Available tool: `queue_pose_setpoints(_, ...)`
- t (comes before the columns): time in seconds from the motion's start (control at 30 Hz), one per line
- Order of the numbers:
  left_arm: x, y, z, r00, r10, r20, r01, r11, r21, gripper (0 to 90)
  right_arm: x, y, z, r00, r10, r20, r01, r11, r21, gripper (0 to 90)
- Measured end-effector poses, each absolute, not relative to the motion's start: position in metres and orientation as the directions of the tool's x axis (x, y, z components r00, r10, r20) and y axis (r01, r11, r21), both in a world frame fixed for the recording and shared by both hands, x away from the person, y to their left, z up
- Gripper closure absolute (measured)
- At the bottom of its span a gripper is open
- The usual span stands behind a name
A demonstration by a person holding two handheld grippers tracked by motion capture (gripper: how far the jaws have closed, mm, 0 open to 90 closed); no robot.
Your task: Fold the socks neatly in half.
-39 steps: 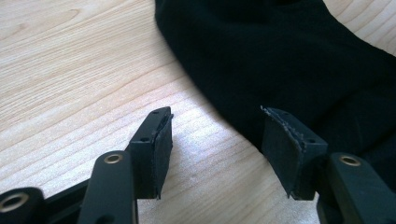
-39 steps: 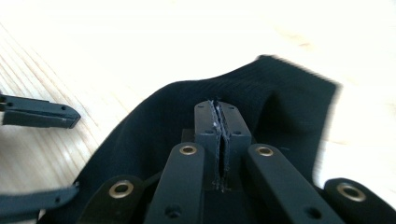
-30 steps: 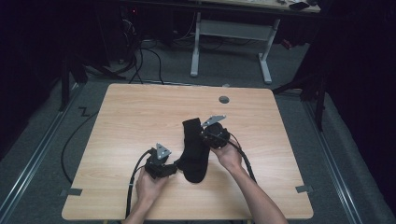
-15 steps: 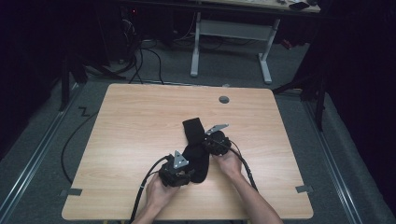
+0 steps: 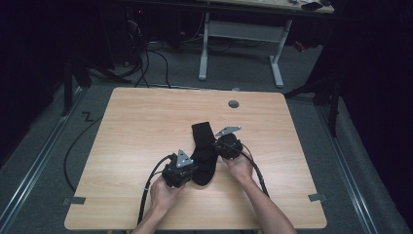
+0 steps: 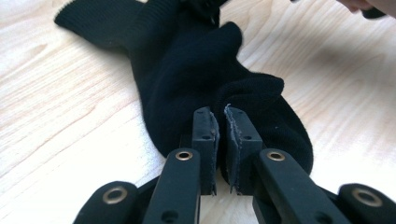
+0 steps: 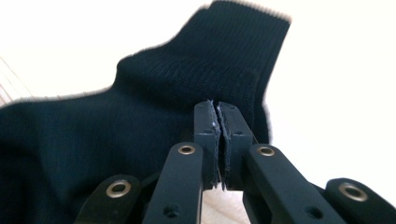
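Since a second ago our left gripper (image 5: pixel 187 168) has slid in against the black sock (image 5: pixel 203 153), and its jaws have just been closing on the toe end. Our right gripper (image 5: pixel 221 147) is clamped on the sock's other edge. It lies mid-table (image 5: pixel 146 126), soft, light and floppy, so we pinch folds of fabric at the edges.

Light wood-grain table (image 5: pixel 146 126), rectangular, rounded corners. Round grey grommet (image 5: pixel 234 104) set in the tabletop near the far edge, right of centre. Grey tape tabs at the near left (image 5: pixel 74 200) and near right (image 5: pixel 316 197) edges. Grey carpet floor (image 5: pixel 58 146); black cables (image 5: pixel 151 53) lie behind the table. White-legged desk frame (image 5: pixel 238 34) beyond.
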State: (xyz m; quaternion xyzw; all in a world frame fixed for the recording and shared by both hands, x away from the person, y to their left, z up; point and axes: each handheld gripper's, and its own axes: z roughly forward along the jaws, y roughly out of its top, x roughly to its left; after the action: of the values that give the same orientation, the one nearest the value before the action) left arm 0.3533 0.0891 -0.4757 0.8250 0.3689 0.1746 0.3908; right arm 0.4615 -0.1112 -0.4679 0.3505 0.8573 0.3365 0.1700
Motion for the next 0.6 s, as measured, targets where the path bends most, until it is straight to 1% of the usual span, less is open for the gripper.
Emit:
queue_pose_setpoints(0.1, 0.349, 0.087, -0.472, 0.688, 0.726, 0.021, 0.458, -0.457, 0.763, 82.9, 0.462, -0.112, -0.458, -0.694, 0.717, -0.061, 0.473, 0.518, 0.713, 86.8)
queue_pose_setpoints(0.2, 0.346, 0.086, -0.472, 0.706, 0.708, 0.006, 0.464, -0.469, 0.752, 81.2, 0.461, -0.111, -0.454, -0.696, 0.715, -0.066, 0.467, 0.519, 0.716, 86.8)
queue_pose_setpoints(0.33, 0.346, 0.082, -0.48, 0.723, 0.69, -0.016, 0.485, -0.491, 0.724, 78.2, 0.463, -0.109, -0.461, -0.694, 0.716, -0.074, 0.483, 0.54, 0.689, 86.6)
queue_pose_setpoints(0.4, 0.346, 0.08, -0.484, 0.729, 0.684, -0.007, 0.487, -0.511, 0.708, 76.4, 0.466, -0.109, -0.468, -0.689, 0.721, -0.074, 0.498, 0.546, 0.674, 86.1)
queue_pose_setpoints(0.47, 0.346, 0.079, -0.485, 0.729, 0.684, -0.005, 0.487, -0.514, 0.706, 72.7, 0.467, -0.109, -0.471, -0.685, 0.726, -0.07, 0.509, 0.545, 0.666, 84.7)
queue_pose_setpoints(0.5, 0.345, 0.08, -0.487, 0.723, 0.691, -0.005, 0.491, -0.508, 0.707, 70.4, 0.469, -0.11, -0.476, -0.674, 0.736, -0.065, 0.526, 0.54, 0.657, 78.8)
queue_pose_setpoints(0.6, 0.343, 0.084, -0.488, 0.705, 0.709, -0.017, 0.499, -0.479, 0.722, 62.8, 0.464, -0.117, -0.474, -0.662, 0.748, -0.043, 0.523, 0.502, 0.689, 74.7)
